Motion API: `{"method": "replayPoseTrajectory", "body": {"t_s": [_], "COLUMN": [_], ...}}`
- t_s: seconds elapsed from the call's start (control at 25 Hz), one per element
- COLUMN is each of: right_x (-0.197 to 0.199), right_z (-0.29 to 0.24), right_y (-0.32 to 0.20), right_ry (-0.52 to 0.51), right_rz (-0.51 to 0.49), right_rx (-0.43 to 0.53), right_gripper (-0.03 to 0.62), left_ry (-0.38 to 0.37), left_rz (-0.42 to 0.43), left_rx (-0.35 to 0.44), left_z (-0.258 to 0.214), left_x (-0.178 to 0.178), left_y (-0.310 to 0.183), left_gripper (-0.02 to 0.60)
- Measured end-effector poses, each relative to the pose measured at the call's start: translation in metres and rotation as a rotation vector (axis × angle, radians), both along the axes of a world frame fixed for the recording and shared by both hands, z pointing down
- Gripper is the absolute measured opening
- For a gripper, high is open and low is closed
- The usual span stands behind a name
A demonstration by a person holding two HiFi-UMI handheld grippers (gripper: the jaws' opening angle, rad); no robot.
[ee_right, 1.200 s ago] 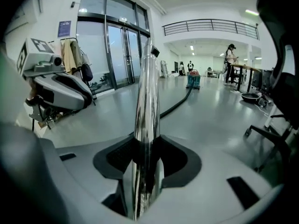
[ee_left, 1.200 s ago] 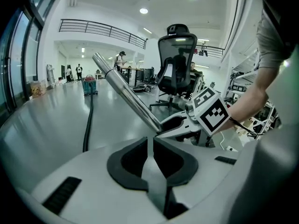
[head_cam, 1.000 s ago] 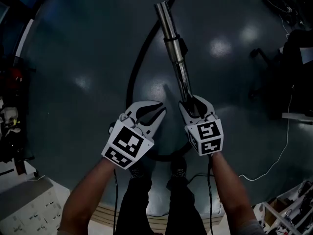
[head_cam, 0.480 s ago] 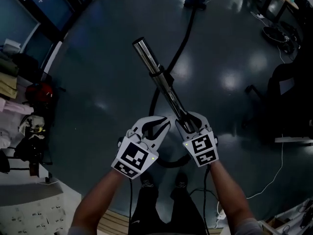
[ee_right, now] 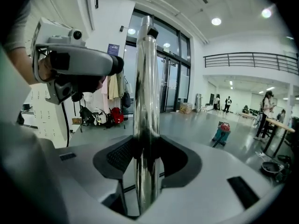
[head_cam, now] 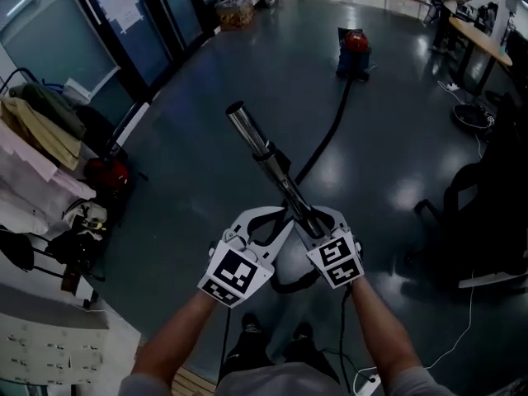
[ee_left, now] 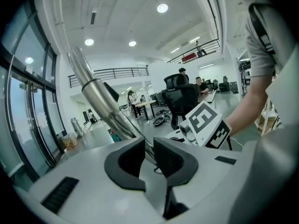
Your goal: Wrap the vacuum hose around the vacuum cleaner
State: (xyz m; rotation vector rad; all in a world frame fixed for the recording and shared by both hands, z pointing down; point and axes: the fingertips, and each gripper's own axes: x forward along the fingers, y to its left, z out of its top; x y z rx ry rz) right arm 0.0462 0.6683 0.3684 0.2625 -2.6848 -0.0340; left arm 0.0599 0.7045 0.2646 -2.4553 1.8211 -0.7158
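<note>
Vacuum hose point(head_cam: 323, 136) is running as a black line across the glossy dark floor point(head_cam: 190, 139), from the red and blue vacuum cleaner point(head_cam: 355, 50) standing far off, back toward the person. Its near end is curling in a loop just ahead of the shoes point(head_cam: 252, 327)

Around it: glass doors point(head_cam: 124, 15) and hanging clothes point(head_cam: 37, 126) are lining the left side, a black office chair point(head_cam: 470, 213) is sitting right of the hose, and a desk point(head_cam: 483, 41) is standing further back

Chrome wand point(head_cam: 266, 157) is sticking up and away, shiny, with a collar partway along. Right gripper point(head_cam: 316, 217) is clamping its lower end, jaws spread around the tube, pads on both sides. Left gripper point(head_cam: 276, 215) is sitting just beside it, jaws pulled in to a thin slit, gripping nothing I can make out

Left gripper view is showing the wand crossing just past its tips, plus a railed balcony point(ee_left: 110, 72) that the head view is missing. Only the head view is showing the hose loop. Right gripper view is looking straight up the tube, with the cleaner small on the right
</note>
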Motion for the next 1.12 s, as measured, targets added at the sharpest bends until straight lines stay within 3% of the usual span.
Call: {"method": "replayPoseTrajectory", "body": {"t_s": [0.2, 0.28, 0.48, 0.64, 0.84, 1.12], "right_x": [-0.004, -0.011, -0.038, -0.066, -0.104, -0.153], "right_z": [-0.025, -0.029, -0.026, -0.024, -0.022, -0.023], "right_y": [0.009, 0.014, 0.023, 0.021, 0.004, -0.025], "right_ry": [0.007, 0.022, 0.087, 0.142, 0.171, 0.193], "right_rz": [-0.049, -0.069, -0.083, -0.076, -0.040, 0.004], "right_rx": [0.042, 0.067, 0.094, 0.099, 0.083, 0.033], "right_gripper": [0.173, 0.173, 0.174, 0.174, 0.173, 0.173], "left_ry": [-0.055, -0.058, -0.058, -0.072, -0.260, -0.571], "left_rz": [0.001, 0.014, 0.082, 0.163, 0.278, 0.487], "left_rx": [0.075, 0.087, 0.091, 0.102, 0.145, 0.020], "left_z": [-0.049, -0.061, -0.068, -0.073, -0.094, -0.092], "left_x": [0.014, 0.010, -0.012, -0.041, -0.084, -0.137], "left_y": [-0.001, 0.000, 0.002, 0.000, -0.010, -0.050], "left_gripper": [0.056, 0.110, 0.179, 0.181, 0.181, 0.212]}}
